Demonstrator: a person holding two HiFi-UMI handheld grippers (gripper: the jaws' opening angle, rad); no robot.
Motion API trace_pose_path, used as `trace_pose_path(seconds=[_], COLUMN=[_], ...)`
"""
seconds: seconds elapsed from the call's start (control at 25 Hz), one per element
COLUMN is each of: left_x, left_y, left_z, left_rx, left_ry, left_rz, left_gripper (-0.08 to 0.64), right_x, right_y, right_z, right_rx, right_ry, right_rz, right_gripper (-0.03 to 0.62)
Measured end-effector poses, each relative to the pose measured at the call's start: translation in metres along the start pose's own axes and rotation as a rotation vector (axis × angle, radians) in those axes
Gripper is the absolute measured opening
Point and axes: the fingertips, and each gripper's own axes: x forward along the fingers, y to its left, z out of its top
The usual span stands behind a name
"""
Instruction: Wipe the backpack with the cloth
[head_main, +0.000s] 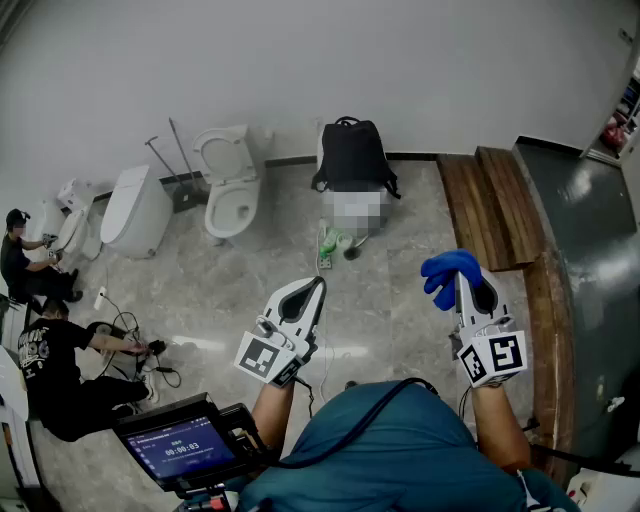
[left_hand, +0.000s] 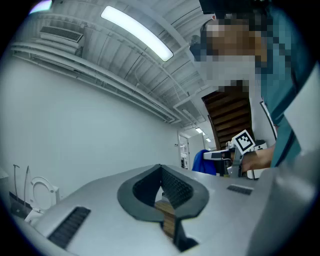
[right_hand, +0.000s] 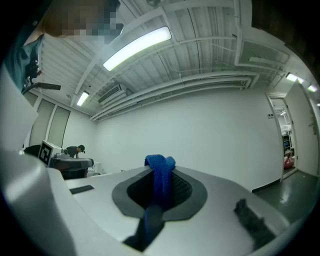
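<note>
A black backpack (head_main: 352, 155) stands upright against the far wall, well ahead of both grippers. My right gripper (head_main: 465, 276) is raised and shut on a blue cloth (head_main: 447, 274), which bunches above its tips. In the right gripper view the cloth (right_hand: 159, 176) runs between the closed jaws of the gripper (right_hand: 159, 162) and sticks out past them. My left gripper (head_main: 319, 284) is held up beside it with its jaws together and nothing in them. The left gripper view shows that gripper (left_hand: 161, 167) pointing at the wall, with the cloth (left_hand: 203, 163) off to the right.
A white toilet (head_main: 228, 182) and a covered one (head_main: 135, 210) stand at the left wall. Green items (head_main: 331, 241) lie on the floor before the backpack. Wooden steps (head_main: 490, 205) run along the right. Two people (head_main: 55, 365) crouch at far left among cables.
</note>
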Motion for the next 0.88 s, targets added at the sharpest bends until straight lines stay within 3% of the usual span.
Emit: trace_pose_path(seconds=[0.36,0.52,0.88], left_x=[-0.016,-0.009,0.021], left_y=[-0.010,-0.003,0.087], left_z=[-0.020,-0.018,-0.039], left_rx=[0.002,-0.011,-0.031], left_ry=[-0.016,-0.007,0.019], left_rz=[-0.039,-0.028,-0.001], left_gripper=[0.003,0.003,0.003], right_x=[-0.001,0.010,0.114], right_y=[0.006,-0.001,-0.006], right_z=[-0.015,0.000,-0.018], right_rx=[-0.008,-0.007,-0.005], right_ry=[-0.030,-0.027,-0.018], right_rz=[-0.016,-0.020,-0.003], right_gripper=[0.025,0.025,0.025])
